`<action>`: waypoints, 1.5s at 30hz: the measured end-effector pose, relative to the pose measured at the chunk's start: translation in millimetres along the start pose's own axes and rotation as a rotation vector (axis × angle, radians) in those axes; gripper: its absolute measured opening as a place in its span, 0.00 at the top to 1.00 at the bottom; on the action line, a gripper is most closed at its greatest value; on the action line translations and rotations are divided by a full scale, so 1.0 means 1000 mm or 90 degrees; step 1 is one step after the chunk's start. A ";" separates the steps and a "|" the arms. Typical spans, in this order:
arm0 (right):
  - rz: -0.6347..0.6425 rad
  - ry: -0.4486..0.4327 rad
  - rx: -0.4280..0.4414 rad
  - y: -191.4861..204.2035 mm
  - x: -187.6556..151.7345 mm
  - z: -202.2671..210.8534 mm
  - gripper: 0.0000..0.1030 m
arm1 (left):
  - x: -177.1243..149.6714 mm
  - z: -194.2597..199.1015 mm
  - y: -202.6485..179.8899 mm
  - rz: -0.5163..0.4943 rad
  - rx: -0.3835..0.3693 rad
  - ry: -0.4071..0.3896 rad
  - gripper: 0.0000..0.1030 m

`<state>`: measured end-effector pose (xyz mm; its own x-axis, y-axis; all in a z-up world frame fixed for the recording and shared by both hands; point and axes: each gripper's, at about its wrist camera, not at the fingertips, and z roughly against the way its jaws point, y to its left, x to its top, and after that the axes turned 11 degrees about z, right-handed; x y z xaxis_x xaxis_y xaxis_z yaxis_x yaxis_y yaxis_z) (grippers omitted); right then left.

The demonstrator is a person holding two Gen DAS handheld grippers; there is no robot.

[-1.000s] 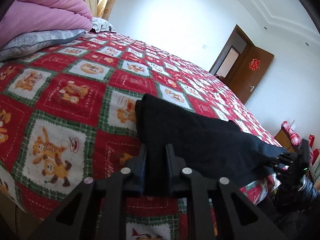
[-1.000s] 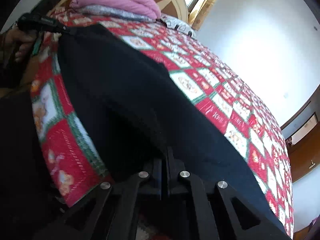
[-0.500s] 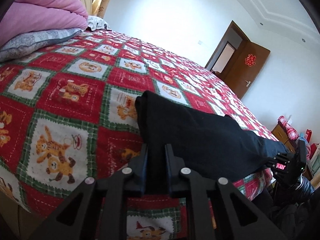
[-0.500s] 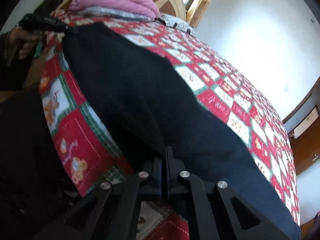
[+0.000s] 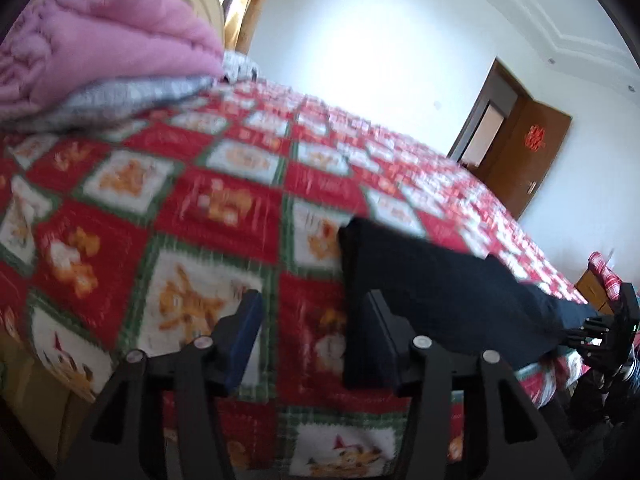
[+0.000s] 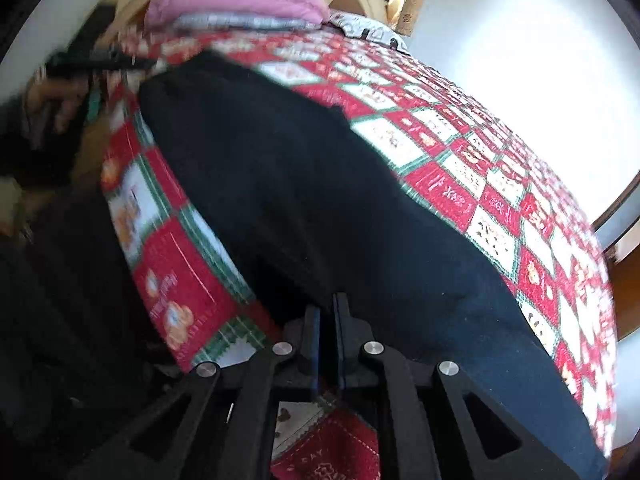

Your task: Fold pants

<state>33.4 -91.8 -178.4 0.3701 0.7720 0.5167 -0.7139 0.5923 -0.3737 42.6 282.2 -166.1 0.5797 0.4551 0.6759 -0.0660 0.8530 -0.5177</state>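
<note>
Blur smears bedspread (image 5: 224, 208); black pants (image 6: 320, 200) hide right gripper (image 6: 328, 312) tips.

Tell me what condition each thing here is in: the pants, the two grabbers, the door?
Black pants: lying flat along the bed's near edge.
Left gripper: jaws opening, pants edge beside one finger, unpinched.
Right gripper: jaws starting to part, at the pants' edge.
Door: open.
Pink blanket: folded, stacked by the headboard.

Your left gripper (image 5: 312, 332) is opening, its pads standing well apart. Your right gripper (image 6: 328, 328) is just parting, angled downward.
</note>
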 end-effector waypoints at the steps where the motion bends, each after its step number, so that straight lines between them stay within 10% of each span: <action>1: -0.032 -0.017 0.020 -0.012 0.003 0.006 0.91 | 0.002 0.002 -0.006 -0.005 -0.001 -0.012 0.42; 8: -0.204 -0.086 0.135 -0.076 0.035 -0.010 0.91 | -0.017 -0.027 -0.087 -0.120 -0.076 0.023 0.35; 16: -0.292 -0.165 0.293 -0.101 0.061 0.008 0.91 | -0.052 -0.060 -0.096 -0.172 -0.086 0.108 0.35; 22: -0.299 -0.085 0.247 -0.100 0.067 -0.013 0.91 | -0.056 -0.053 -0.092 -0.152 -0.105 0.108 0.35; 37: -0.484 0.050 0.441 -0.122 0.121 -0.155 0.91 | -0.065 -0.052 -0.095 -0.182 -0.092 0.088 0.34; 43: -0.477 0.001 0.428 -0.128 0.121 -0.143 0.90 | -0.067 -0.052 -0.096 -0.186 -0.093 0.083 0.32; 45: -0.469 0.008 0.407 -0.134 0.119 -0.142 0.76 | -0.067 -0.052 -0.097 -0.186 -0.093 0.082 0.31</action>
<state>257.6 -46.6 -175.5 0.8567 0.2635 0.4435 -0.4878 0.6937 0.5299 52.3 155.9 -188.7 0.6548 0.1528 0.7402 0.2292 0.8931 -0.3872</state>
